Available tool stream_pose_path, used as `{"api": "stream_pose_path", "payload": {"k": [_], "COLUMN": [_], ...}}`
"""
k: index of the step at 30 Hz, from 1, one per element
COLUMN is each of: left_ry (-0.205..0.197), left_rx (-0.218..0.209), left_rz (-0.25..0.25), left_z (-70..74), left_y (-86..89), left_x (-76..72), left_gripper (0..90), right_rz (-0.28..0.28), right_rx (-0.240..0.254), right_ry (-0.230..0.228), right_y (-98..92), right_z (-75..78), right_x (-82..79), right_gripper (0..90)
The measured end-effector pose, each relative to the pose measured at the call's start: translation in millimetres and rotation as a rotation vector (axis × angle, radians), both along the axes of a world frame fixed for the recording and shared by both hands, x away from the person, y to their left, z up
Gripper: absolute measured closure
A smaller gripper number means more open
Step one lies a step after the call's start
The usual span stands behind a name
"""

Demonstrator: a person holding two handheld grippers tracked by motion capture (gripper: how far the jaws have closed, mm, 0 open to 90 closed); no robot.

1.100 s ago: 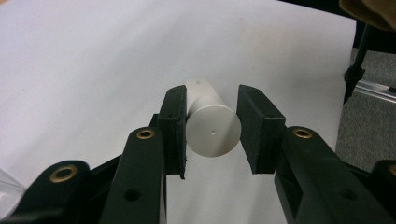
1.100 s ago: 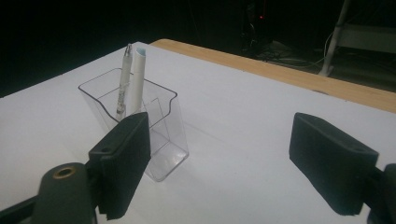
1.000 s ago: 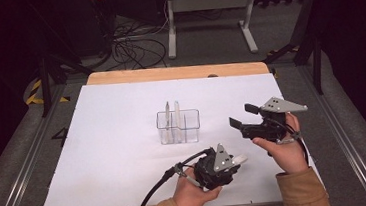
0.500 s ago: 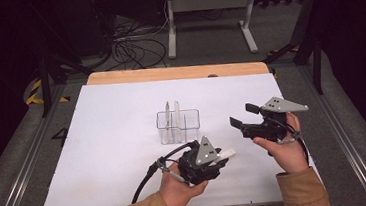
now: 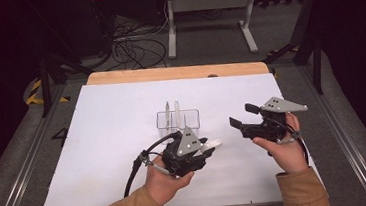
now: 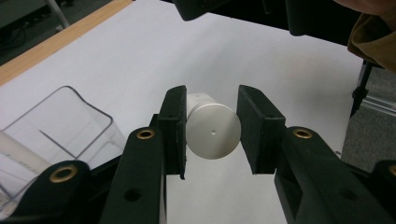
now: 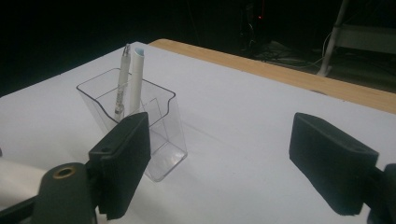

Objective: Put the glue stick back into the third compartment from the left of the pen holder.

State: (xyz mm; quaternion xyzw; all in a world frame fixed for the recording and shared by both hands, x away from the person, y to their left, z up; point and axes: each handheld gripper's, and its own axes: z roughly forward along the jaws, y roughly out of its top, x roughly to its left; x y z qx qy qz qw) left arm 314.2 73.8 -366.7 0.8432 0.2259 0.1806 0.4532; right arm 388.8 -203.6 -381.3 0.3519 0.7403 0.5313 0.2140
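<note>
Left gripper [image 5: 209, 148]: jaws narrow, clamped on a white cylinder [image 6: 212, 130], held above the table [image 5: 104, 140] near the person's edge.
Right gripper [image 5: 240, 120]: jaws wide apart, nothing between them.
Clear holder [image 5: 177, 119]: mid-table, beyond both grippers, two white pens [image 7: 130, 84] standing inside.

Both grippers are black: the left gripper [image 5: 210, 146] has brass-ringed screw holes, a grey three-cornered plate and black cable; the right gripper [image 5: 241, 119] matches. Sleeves are tan.
</note>
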Motion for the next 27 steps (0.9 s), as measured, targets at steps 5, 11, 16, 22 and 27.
{"api": "stream_pose_path", "payload": {"k": [5, 11, 16, 22, 27], "left_ry": [-0.003, -0.012, 0.001, 0.008, 0.018], "left_rx": [0.001, -0.003, 0.006, 0.016, 0.030], "left_rz": [0.008, 0.018, 0.036, 0.069, 0.092], "left_z": [6.5, 15.7, 24.3, 30.7, 32.5], "left_y": [4.9, 9.6, 14.2, 19.1, 21.6], "left_x": [1.7, 7.4, 18.9, 34.1, 44.5], "left_gripper": [64.7, 64.7, 64.6, 64.7, 64.7], "right_rz": [-0.001, 0.001, 0.004, 0.004, 0.005], "right_rx": [0.000, -0.001, -0.003, -0.001, -0.003], "right_ry": [0.003, 0.002, -0.002, -0.002, 0.001], "right_y": [0.0, 0.3, 1.4, 1.3, 1.2], "right_z": [0.0, 0.1, 1.4, 2.0, 1.7], "right_x": [0.0, -0.3, -1.8, -2.2, -2.0], "right_gripper": [21.9, 21.8, 21.8, 21.8, 21.9]}}
